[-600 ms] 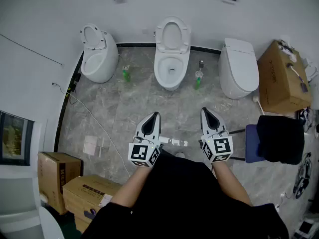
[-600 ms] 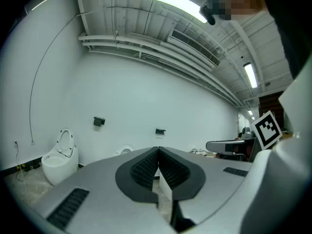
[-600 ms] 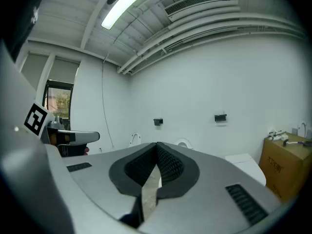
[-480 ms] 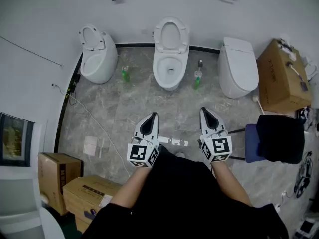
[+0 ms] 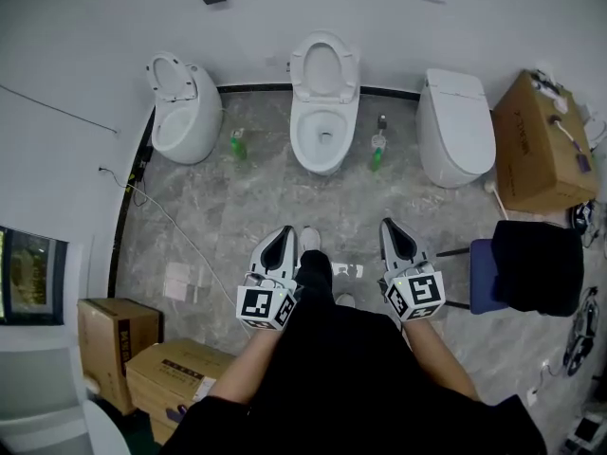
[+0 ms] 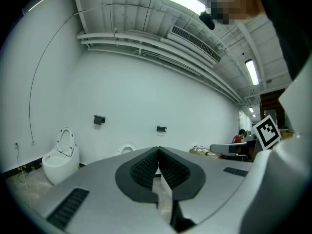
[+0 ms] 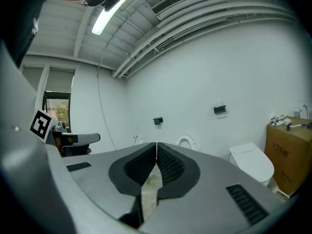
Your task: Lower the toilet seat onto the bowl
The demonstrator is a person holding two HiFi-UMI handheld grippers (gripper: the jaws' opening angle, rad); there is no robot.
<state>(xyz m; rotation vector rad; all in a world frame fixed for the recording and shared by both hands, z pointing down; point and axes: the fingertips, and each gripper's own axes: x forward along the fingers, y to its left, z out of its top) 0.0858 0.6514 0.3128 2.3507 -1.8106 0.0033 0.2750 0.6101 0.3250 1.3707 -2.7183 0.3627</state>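
Observation:
Three white toilets stand along the far wall. The middle toilet (image 5: 324, 121) has its seat (image 5: 324, 68) raised against the wall, and so does the left toilet (image 5: 180, 112). The right toilet (image 5: 455, 126) has its lid down. My left gripper (image 5: 287, 230) and right gripper (image 5: 390, 224) are held side by side well short of the toilets, both shut and empty. In the left gripper view the jaws (image 6: 158, 149) meet, with the middle seat (image 6: 127, 149) far behind. In the right gripper view the jaws (image 7: 156, 144) also meet, with that seat (image 7: 185, 142) beyond.
Green bottles (image 5: 238, 142) (image 5: 377, 154) stand on either side of the middle toilet. A cardboard box (image 5: 545, 145) and a chair draped in black cloth (image 5: 531, 263) are at the right. More boxes (image 5: 142, 358) sit at the lower left, and a cable (image 5: 180, 230) runs across the marble floor.
The person's foot has come forward between the two grippers. The grippers have stayed shut and kept their places side by side.

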